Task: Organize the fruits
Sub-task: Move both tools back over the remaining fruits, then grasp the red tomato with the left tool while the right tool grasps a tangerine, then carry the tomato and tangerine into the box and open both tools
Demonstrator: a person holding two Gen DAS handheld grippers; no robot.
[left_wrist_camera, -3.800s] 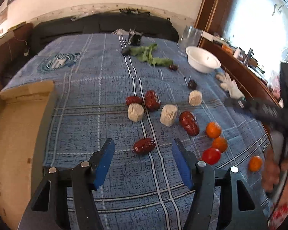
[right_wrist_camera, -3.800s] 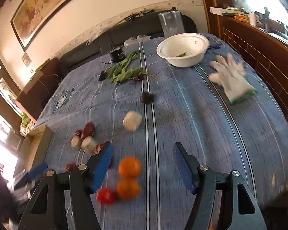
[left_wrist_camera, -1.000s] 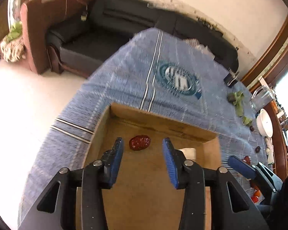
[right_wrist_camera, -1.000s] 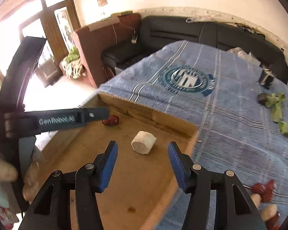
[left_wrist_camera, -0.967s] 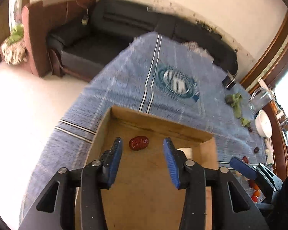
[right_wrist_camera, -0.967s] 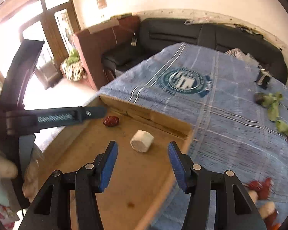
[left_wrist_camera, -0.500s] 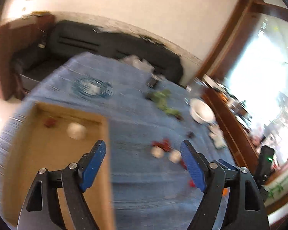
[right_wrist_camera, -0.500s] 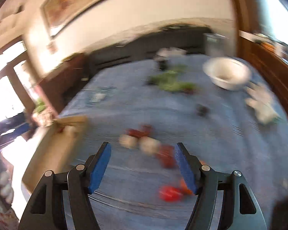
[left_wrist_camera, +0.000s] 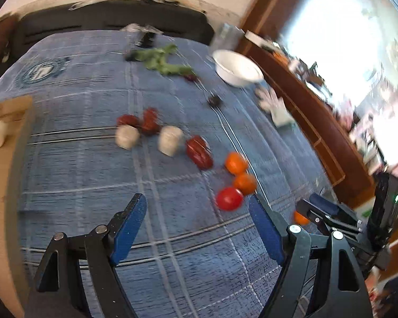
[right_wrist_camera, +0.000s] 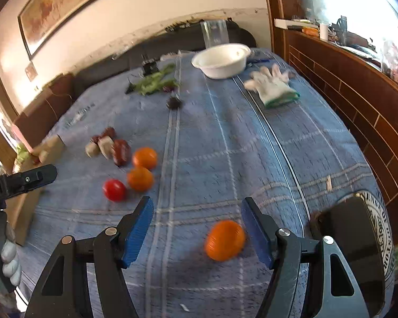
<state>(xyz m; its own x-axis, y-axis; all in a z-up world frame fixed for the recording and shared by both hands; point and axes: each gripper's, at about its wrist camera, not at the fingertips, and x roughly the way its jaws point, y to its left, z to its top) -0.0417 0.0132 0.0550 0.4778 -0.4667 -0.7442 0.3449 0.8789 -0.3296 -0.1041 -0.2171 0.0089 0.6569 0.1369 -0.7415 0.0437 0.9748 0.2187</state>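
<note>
Two sets of jaws spread and empty — right gripper (right_wrist_camera: 196, 228) low around lone orange (right_wrist_camera: 224, 239) to straddle it, left gripper (left_wrist_camera: 197, 226) short of tomato (left_wrist_camera: 229, 198) on the bench (left_wrist_camera: 79, 169) — box (left_wrist_camera: 2, 159) at left for sorted fruit.

White bowl (right_wrist_camera: 221, 61) and glove (right_wrist_camera: 273, 86) lie on blue cloth (right_wrist_camera: 252, 143).

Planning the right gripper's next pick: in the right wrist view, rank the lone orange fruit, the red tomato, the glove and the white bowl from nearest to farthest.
1. Lone orange fruit: between the open right gripper's fingers, toward the right one.
2. Red tomato: ahead, left.
3. Glove: far right.
4. White bowl: farthest, beyond the glove.
</note>
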